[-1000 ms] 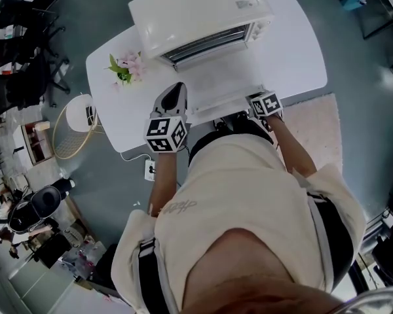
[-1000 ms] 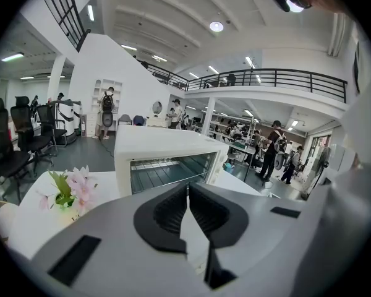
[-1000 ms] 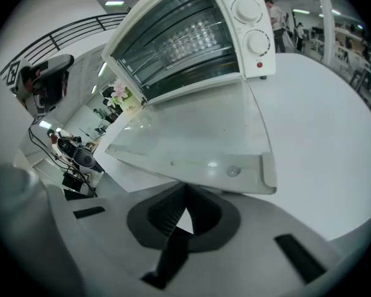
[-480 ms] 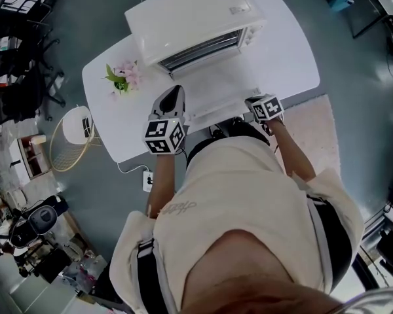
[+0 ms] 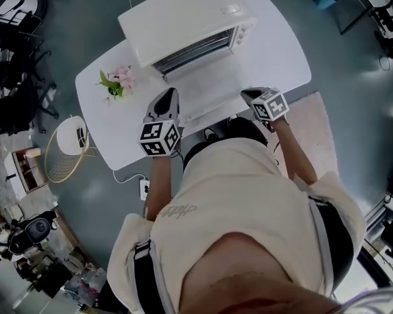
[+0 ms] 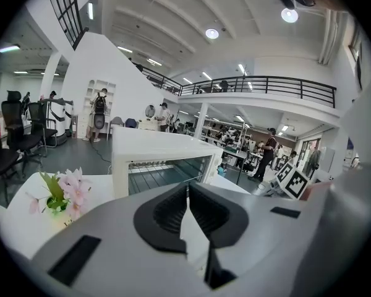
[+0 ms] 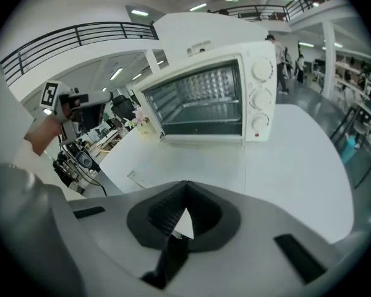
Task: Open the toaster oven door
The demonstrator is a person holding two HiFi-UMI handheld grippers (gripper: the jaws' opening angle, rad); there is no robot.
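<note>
Head view | toaster oven door down; rack inside | left claw closed; right claw closed

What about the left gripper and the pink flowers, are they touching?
Apart. The head view shows a strip of bare table between the left gripper and the flowers.

Bare table right of toaster oven; flowers left.

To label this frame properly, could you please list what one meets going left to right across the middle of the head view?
Wire basket → flowers → left tongs → oven door → right tongs
</note>
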